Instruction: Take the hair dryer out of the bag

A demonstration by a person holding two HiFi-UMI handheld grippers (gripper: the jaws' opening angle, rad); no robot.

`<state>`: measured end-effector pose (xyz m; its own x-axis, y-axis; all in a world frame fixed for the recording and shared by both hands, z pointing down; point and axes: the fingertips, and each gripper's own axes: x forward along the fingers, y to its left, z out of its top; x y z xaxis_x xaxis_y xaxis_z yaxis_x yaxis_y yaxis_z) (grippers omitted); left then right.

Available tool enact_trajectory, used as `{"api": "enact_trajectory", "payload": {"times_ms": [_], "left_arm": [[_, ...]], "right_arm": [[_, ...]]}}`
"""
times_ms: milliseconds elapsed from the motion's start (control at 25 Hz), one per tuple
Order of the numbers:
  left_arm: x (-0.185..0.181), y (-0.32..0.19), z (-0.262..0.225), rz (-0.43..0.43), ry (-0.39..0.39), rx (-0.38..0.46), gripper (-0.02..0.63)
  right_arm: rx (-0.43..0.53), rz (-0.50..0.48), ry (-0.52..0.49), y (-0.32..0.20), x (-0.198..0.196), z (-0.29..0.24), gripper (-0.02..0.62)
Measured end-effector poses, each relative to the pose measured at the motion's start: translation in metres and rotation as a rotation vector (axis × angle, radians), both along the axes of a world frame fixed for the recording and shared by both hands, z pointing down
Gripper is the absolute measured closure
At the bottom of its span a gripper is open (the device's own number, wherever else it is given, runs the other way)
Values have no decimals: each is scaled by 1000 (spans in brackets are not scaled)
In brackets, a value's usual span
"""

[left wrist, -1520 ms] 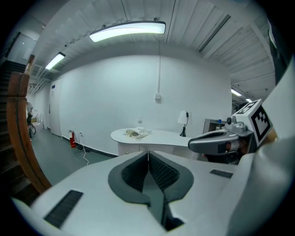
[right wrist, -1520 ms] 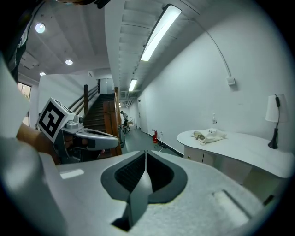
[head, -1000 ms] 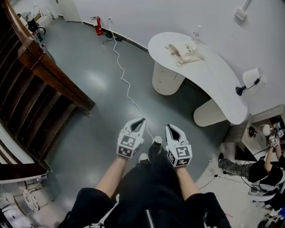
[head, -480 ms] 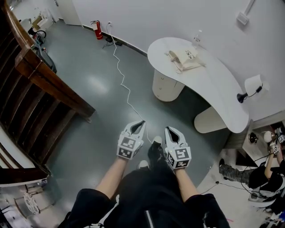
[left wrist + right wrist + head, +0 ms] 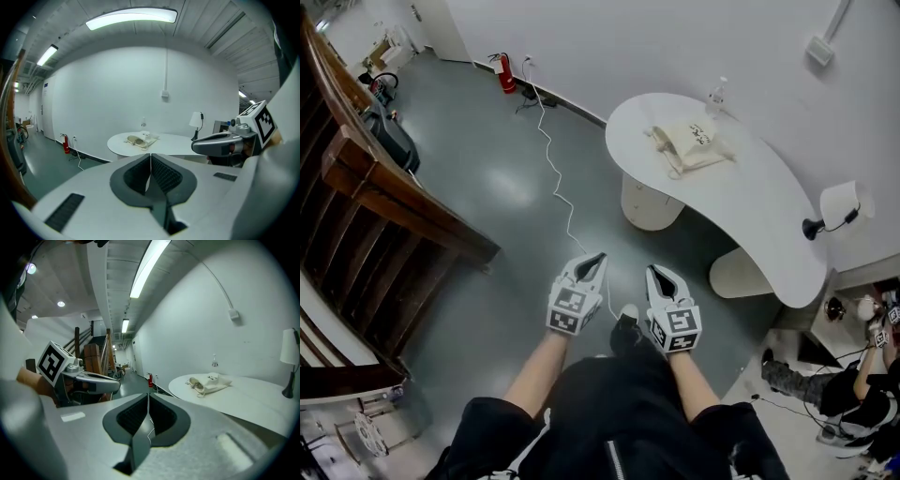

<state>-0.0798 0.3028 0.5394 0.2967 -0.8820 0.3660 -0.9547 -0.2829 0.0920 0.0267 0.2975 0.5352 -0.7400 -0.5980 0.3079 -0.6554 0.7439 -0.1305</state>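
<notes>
A cream cloth bag [image 5: 689, 141] lies on the curved white table [image 5: 769, 225] by the far wall; the same bag [image 5: 140, 139] shows in the left gripper view, and the bag [image 5: 208, 383] in the right gripper view. No hair dryer shows outside it. My left gripper [image 5: 594, 257] and right gripper [image 5: 654, 272] are held side by side over the grey floor, well short of the table. Both are shut with nothing between the jaws. The left gripper [image 5: 150, 157] and right gripper [image 5: 147, 397] point toward the table.
A white cable [image 5: 562, 183] runs across the floor from a wall socket near a red fire extinguisher [image 5: 504, 73]. A wooden stair railing [image 5: 394, 202] stands at the left. A clear bottle [image 5: 716, 94] and a lamp [image 5: 834, 214] stand on the table. A person sits at the lower right [image 5: 853, 380].
Both grippers and the view have moved toward the table together; the table and bag sit a little lower and closer in the head view. Jaws stay shut.
</notes>
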Motion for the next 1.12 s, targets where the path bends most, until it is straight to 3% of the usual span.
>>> {"api": "enact_trajectory", "payload": {"times_ms": [480, 840, 1120], "left_arm": [[3, -98, 0, -47, 0, -14, 592], [-5, -128, -1, -66, -9, -21, 592], [2, -162, 0, -25, 4, -16, 592]], "right_arm": [[-5, -42, -18, -105, 0, -2, 589], [-4, -67, -25, -137, -9, -5, 589], [-8, -34, -12, -166, -7, -2, 589]]}}
